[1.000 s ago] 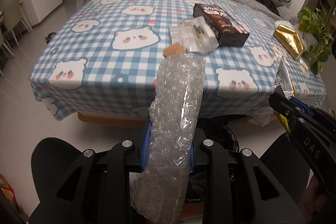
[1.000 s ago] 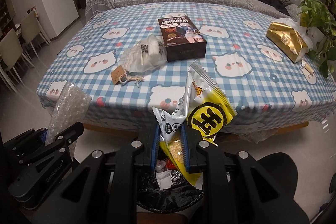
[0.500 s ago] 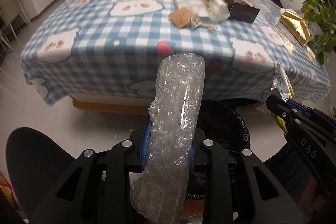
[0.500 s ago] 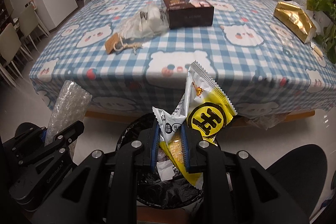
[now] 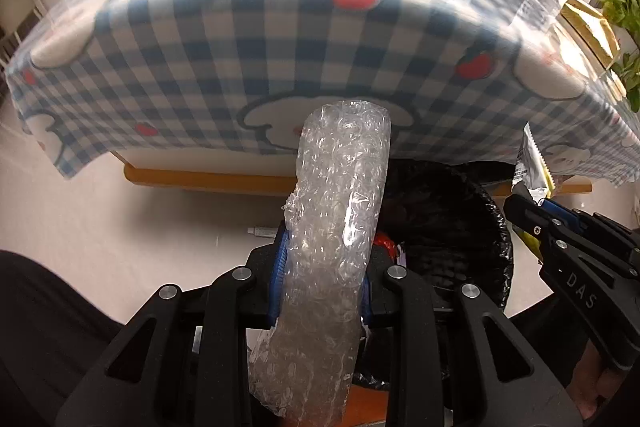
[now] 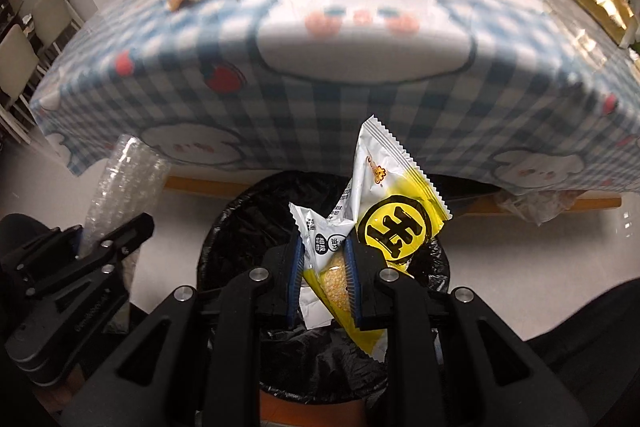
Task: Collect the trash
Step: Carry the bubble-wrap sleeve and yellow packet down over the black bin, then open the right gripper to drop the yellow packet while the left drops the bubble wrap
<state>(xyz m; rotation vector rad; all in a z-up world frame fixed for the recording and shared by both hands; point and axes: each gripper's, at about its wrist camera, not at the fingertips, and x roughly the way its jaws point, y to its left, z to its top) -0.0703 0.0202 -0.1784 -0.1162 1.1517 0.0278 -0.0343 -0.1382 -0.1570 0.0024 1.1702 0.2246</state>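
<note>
Two loads have dropped from worktop height to the black-lined bin (image 6: 236,227): the right claw (image 6: 322,281), clamped on snack wrappers (image 6: 396,211), hangs above its mouth, the left claw (image 5: 320,279) grips bubble wrap (image 5: 340,227) beside its rim, so release looks next.

The bubble wrap (image 5: 336,227) is clear, bumpy plastic. The snack packet (image 6: 394,215) is shiny yellow and white plastic. The bin bag (image 6: 240,223) is crinkly, glossy black. The tablecloth (image 5: 240,39) looks smooth.
</note>
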